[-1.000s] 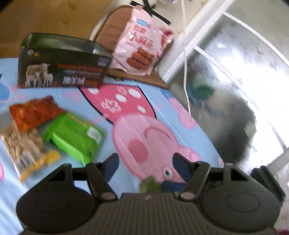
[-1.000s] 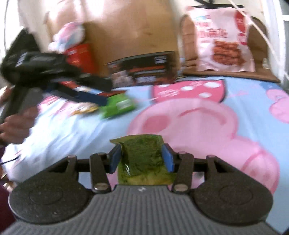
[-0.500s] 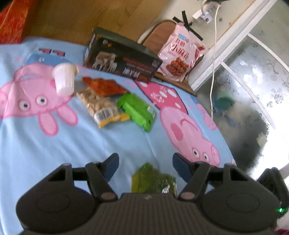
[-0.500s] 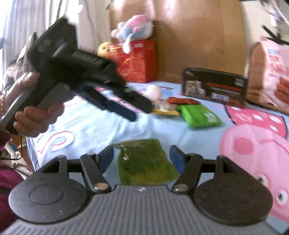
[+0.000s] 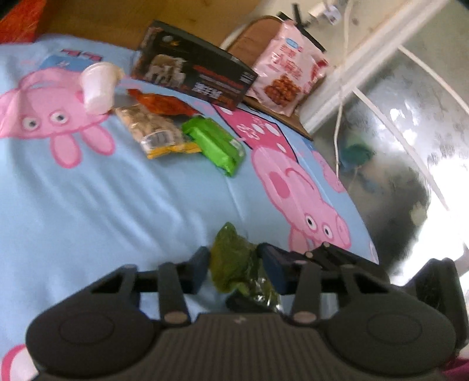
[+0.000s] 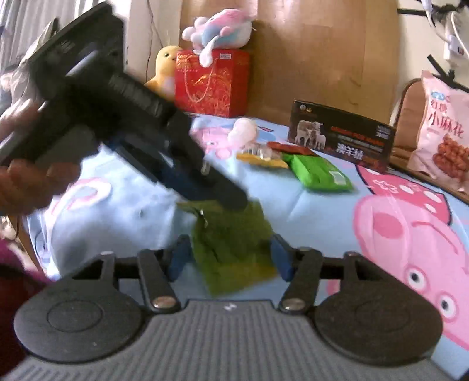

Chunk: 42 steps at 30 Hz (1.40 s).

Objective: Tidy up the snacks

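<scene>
Left tool closed upon the dark green seaweed packet; right tool wide around it, not gripping.

A light-blue cartoon-pig tablecloth covers the table, a red gift bag stands at its far edge with a pink-and-blue plush toy on top and a yellow plush duck beside it.
</scene>
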Each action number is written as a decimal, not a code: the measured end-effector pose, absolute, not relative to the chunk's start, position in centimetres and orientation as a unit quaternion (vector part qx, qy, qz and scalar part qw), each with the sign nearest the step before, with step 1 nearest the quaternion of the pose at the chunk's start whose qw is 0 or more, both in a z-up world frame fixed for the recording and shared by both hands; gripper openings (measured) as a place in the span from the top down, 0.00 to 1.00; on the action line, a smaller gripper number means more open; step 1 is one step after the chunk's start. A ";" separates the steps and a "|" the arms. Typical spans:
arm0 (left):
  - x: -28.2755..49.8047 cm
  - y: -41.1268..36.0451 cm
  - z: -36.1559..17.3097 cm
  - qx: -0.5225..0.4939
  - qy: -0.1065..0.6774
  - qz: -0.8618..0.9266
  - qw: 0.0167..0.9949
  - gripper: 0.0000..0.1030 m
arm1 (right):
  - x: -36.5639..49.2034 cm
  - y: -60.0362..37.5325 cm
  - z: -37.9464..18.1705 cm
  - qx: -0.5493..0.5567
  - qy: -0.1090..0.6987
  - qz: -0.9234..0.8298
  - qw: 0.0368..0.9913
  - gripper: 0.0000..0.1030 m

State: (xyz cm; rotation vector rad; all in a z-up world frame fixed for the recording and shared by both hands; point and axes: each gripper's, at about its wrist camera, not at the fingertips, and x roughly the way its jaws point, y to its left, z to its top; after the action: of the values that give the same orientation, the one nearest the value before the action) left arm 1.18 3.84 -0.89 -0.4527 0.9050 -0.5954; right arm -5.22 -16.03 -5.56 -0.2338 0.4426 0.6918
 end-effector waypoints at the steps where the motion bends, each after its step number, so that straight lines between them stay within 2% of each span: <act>1: 1.4 4.2 -1.1 -0.222 0.428 -0.275 0.832 0.73 | -4.7 -15.9 -5.5 -0.114 0.214 0.336 0.910 0.50; 5: 2.5 4.9 -1.2 -0.249 0.422 -0.280 0.826 0.75 | -3.6 -16.1 -5.0 -0.100 0.215 0.339 0.911 0.56; 6: 2.9 4.9 -0.8 -0.252 0.416 -0.285 0.826 0.76 | -3.7 -16.0 -4.7 -0.104 0.204 0.339 0.912 0.64; 9: 3.9 5.0 1.0 -0.248 0.393 -0.295 0.835 0.77 | -3.5 -15.6 -3.6 -0.117 0.180 0.327 0.920 0.68; 10: 4.5 5.2 1.6 -0.247 0.386 -0.297 0.838 0.77 | -3.1 -15.7 -3.2 -0.113 0.175 0.326 0.922 0.76; 16: 8.4 5.6 5.2 -0.248 0.348 -0.315 0.847 0.80 | -0.6 -14.3 -0.9 -0.160 0.106 0.291 0.937 0.80; 22: 14.1 5.7 10.2 -0.232 0.283 -0.318 0.875 0.80 | 4.5 -12.0 1.7 -0.246 0.013 0.240 0.939 0.82; 26: 19.2 6.0 11.4 -0.235 0.263 -0.305 0.885 0.81 | 9.6 -10.9 2.7 -0.283 -0.019 0.213 0.935 0.82; 35: 26.2 5.2 9.3 -0.218 0.265 -0.237 0.909 0.80 | 18.4 -8.6 0.6 -0.301 0.013 0.191 0.934 0.82; 37: 26.5 5.3 9.0 -0.205 0.271 -0.225 0.913 0.75 | 19.2 -8.1 0.6 -0.302 0.033 0.199 0.932 0.72; 39: 25.7 6.9 8.9 -0.210 0.272 -0.227 0.911 0.75 | 19.1 -8.5 1.1 -0.273 0.046 0.208 0.938 0.69; 42: 22.7 10.5 9.3 -0.230 0.263 -0.219 0.911 0.72 | 16.7 -11.2 3.3 -0.161 0.070 0.255 0.951 0.69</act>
State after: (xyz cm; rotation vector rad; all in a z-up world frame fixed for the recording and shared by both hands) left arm 22.71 10.48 9.33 -0.4747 0.5420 -0.4505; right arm 16.74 -11.15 3.28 -0.3271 0.1433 0.5181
